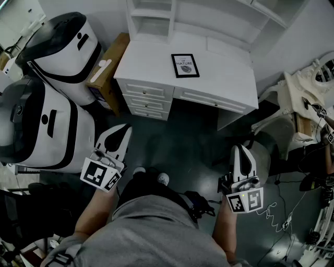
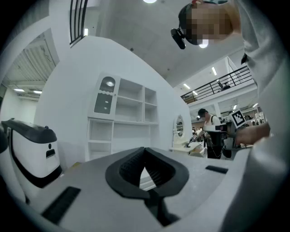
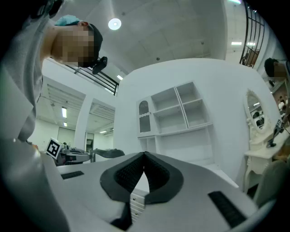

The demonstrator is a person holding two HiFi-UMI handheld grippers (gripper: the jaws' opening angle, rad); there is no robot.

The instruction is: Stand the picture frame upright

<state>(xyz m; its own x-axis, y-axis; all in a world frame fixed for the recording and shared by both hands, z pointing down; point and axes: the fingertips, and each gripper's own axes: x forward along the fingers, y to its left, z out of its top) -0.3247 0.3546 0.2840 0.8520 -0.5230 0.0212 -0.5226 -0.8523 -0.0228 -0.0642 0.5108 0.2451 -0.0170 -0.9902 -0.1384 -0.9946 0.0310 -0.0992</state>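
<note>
A black picture frame (image 1: 185,65) with a white print lies flat on the top of the white desk (image 1: 151,62), near its middle. My left gripper (image 1: 121,132) hangs over the dark floor in front of the desk's drawers, shut and empty. My right gripper (image 1: 242,152) is lower right, also over the floor, shut with nothing in it. Both are well short of the frame. In the left gripper view the jaws (image 2: 145,152) meet at their tips; in the right gripper view the jaws (image 3: 145,156) do the same. The frame does not show in either gripper view.
White shelving (image 1: 156,15) rises behind the desk. Two large white-and-black machines (image 1: 42,120) stand at the left, beside a cardboard box (image 1: 107,70). A white ornate chair (image 1: 305,94) and cables (image 1: 276,219) are at the right. Other people stand far off (image 2: 208,122).
</note>
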